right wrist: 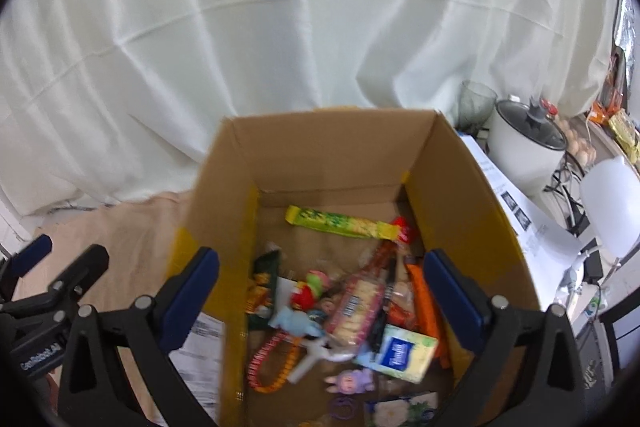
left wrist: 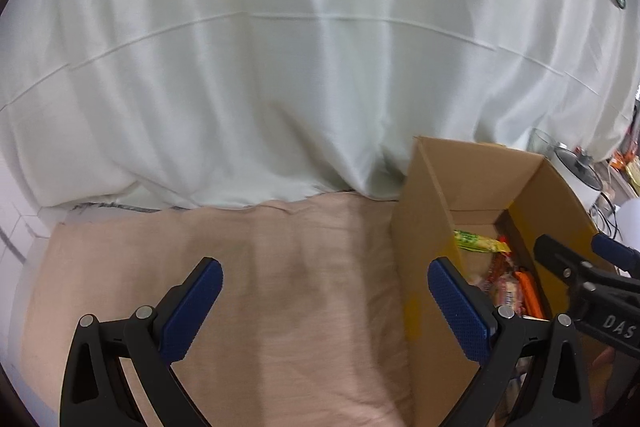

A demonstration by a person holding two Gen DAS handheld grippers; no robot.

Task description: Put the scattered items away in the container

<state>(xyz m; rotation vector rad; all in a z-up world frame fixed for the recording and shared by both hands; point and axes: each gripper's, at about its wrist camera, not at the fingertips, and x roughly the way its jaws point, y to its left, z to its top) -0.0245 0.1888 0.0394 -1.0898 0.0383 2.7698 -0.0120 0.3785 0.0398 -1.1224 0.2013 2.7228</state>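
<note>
An open cardboard box stands on a beige cloth. It holds several small items: a long green-yellow snack pack, a cracker pack, a tissue pack, a bead bracelet and small toys. My right gripper is open and empty above the box, its fingers astride the box's left wall and inside. My left gripper is open and empty over the bare cloth, left of the box. The right gripper shows at the right of the left wrist view.
A white curtain hangs behind. The beige cloth covers the surface. Right of the box are a white cooker with a glass lid, papers, cables and a white lamp-like object.
</note>
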